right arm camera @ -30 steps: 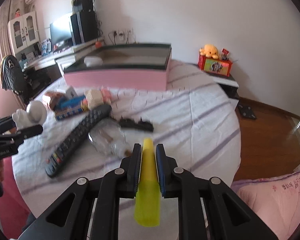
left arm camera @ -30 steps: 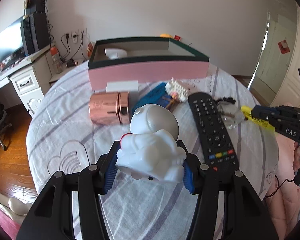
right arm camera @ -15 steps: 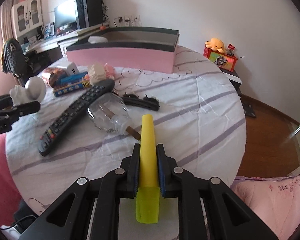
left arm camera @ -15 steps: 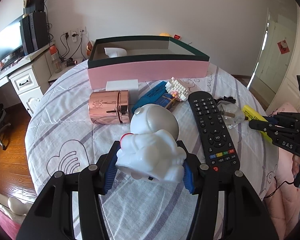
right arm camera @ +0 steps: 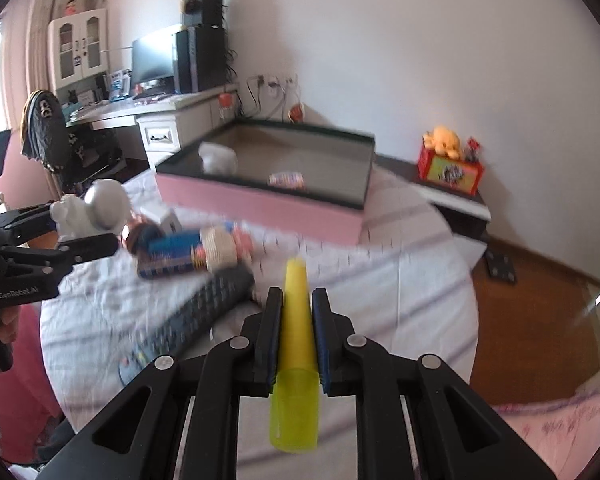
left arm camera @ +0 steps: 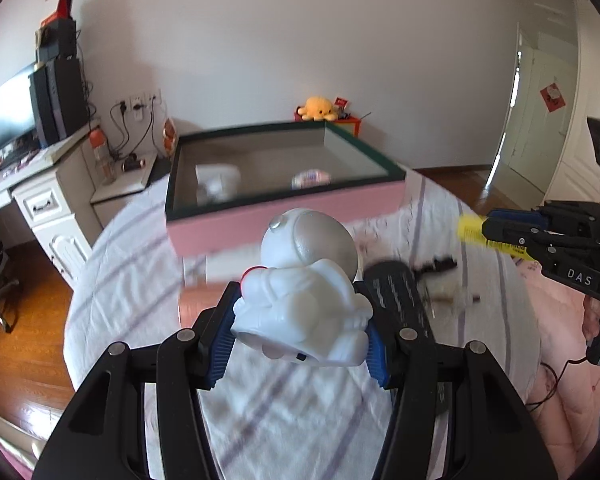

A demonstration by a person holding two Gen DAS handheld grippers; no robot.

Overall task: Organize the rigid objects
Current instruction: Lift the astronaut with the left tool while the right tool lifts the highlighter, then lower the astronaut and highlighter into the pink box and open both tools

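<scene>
The left gripper clamps a white astronaut figure above the striped surface, in front of the pink box with its dark green rim. Right of it lies a black remote. Farthest right, the right gripper is closed on a yellow highlighter, lifted clear of the cloth.

White astronaut figure, yellow highlighter, pink green-rimmed box, purple-striped white cloth.
</scene>
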